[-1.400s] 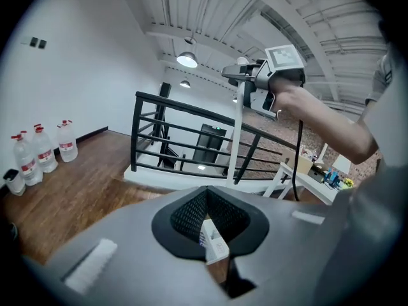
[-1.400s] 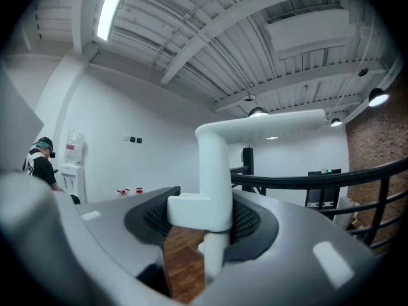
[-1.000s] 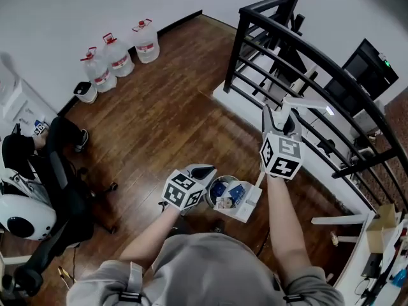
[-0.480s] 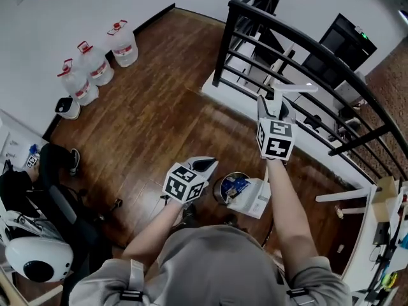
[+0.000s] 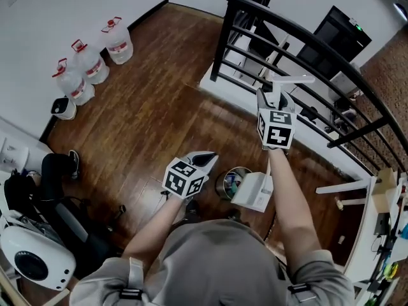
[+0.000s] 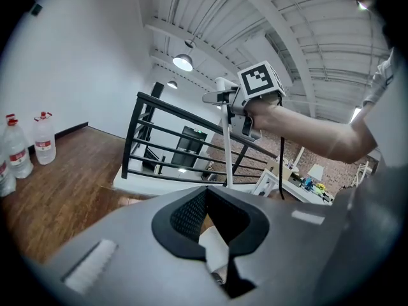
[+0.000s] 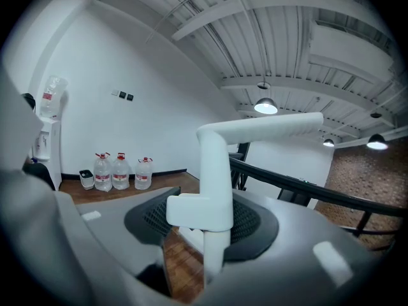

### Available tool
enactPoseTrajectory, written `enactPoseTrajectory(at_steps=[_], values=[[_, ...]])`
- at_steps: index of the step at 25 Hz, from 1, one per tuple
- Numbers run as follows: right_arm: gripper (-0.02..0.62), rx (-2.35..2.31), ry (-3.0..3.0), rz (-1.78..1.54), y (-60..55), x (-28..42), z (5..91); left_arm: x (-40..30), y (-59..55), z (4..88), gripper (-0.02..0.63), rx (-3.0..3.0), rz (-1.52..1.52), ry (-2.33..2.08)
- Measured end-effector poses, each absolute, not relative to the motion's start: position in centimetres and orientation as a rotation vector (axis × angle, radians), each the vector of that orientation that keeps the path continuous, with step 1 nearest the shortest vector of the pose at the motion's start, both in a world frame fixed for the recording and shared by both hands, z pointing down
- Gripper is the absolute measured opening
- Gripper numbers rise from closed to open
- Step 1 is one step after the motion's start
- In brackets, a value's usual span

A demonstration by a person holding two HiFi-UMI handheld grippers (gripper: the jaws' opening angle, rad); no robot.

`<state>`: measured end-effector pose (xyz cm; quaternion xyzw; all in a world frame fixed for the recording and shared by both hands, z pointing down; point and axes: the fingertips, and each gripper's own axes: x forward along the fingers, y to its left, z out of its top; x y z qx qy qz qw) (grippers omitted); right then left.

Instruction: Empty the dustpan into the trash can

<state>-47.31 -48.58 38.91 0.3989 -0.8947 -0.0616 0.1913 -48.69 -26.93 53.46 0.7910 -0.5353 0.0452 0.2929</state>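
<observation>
Grips the white dustpan (image 5: 255, 193) by its tall upright handle with the right hand-held gripper (image 5: 275, 101), pads clamped on the post just below its bent top. Hangs the pan low, near and right of centre, tilted over the right side of the small round metal trash can (image 5: 224, 185) on the wooden floor (image 5: 153, 120); cannot tell whether pan and rim touch. Shows blue and white scraps inside the can. Carries the left hand-held gripper (image 5: 205, 159) just left of the can, tips pressed together on nothing, aimed toward the far right. Faces a black railing (image 5: 299, 50) close on the far right, running diagonally right behind the handle and fencing off that side, with a black cabinet (image 5: 344, 34) beyond it. Stands well apart from three water bottles (image 5: 86, 62) lined along the far-left wall, with a small white bin (image 5: 64, 108) just beside the nearest bottle. Has a black chair (image 5: 64, 215) at the near left, clear of both arms.
</observation>
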Motion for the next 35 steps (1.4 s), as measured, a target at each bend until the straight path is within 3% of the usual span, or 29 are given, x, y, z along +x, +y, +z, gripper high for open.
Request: enactPoseTrajectory(at_steps=[10,27,35], values=[[0.195,1.157,-2.531,-0.145,-46.5,-41.9,36.7,-46.9,-27.3,53.9,0.005,2.161,0.132,-1.347],[0.195,1.547,-2.690,0.026,-41.8,-10.6,27.3,-25.2,-32.6,50.9,0.005,2.415,0.292,-1.090],[0.195,1.664,-2.741,-0.038,-43.2,-1.8,23.5,-18.1,-33.2,49.6,0.005,2.443,0.308,-1.103]])
